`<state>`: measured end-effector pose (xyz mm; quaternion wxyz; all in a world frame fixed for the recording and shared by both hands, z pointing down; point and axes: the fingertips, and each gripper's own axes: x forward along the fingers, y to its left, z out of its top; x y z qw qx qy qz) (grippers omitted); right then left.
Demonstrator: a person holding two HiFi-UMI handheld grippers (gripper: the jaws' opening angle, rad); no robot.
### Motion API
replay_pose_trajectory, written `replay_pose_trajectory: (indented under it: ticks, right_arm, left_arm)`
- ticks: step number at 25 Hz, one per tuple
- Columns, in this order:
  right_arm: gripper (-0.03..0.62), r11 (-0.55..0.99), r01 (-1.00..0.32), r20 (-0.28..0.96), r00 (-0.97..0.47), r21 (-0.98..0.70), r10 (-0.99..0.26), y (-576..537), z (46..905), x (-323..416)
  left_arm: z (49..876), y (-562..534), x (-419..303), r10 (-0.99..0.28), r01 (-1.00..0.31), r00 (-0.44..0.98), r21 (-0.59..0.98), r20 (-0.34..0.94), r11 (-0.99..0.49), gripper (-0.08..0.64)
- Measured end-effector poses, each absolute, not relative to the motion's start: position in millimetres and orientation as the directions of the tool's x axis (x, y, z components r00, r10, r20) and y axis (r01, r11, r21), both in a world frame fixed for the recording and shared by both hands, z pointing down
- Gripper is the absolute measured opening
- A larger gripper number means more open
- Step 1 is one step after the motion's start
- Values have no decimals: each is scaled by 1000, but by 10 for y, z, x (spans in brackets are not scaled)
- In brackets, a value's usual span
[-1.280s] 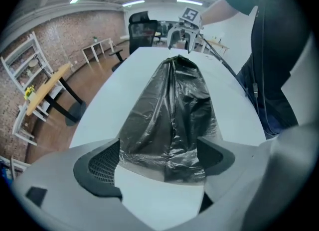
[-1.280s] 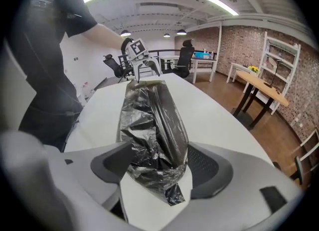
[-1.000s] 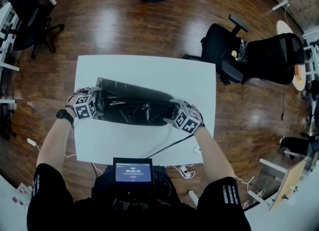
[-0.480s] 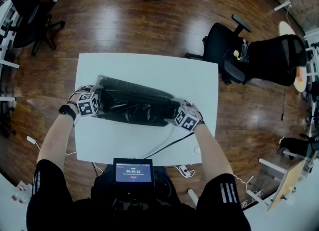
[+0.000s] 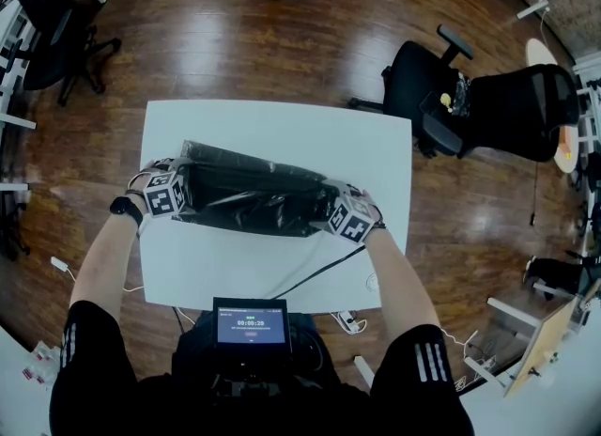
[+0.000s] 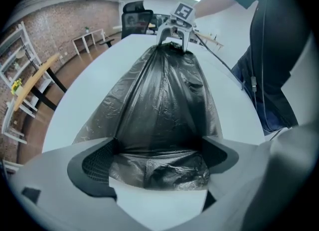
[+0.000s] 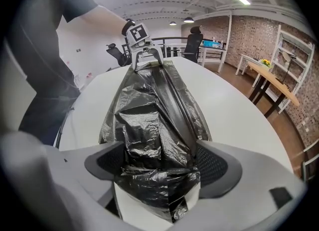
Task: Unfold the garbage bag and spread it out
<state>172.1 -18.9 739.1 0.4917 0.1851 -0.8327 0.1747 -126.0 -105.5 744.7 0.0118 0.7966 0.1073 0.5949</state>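
**Bag could bunch up once let go**

The left gripper point(image 6: 159, 161) and right gripper point(image 7: 158, 169) are both opening their jaws, with a bag end lying loose between each pair. The garbage bag point(image 5: 254, 197) lies across the table point(image 5: 272, 270) as a narrow, creased band. Released, it may spring back. There is bare tabletop in front of it and beyond.

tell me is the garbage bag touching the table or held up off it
Touching. The right gripper view shows the garbage bag lying on the table, its thin side edges spread flat on the surface.
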Motion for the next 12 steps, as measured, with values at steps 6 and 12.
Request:
replay_pose_trajectory:
  ticks: [6,12]
  right_arm:
    - [483,851,-514,870,-464,-109,-168,-221,7295,1710]
    - [488,789,-611,789,-513,-61,-337,-333,6767,1740]
  left_arm:
    - [7372,-1054,-1247,157,159,305,112,939,-981,555]
    - [6961,-1116,-1199,57,87,444,20,894,-996,555]
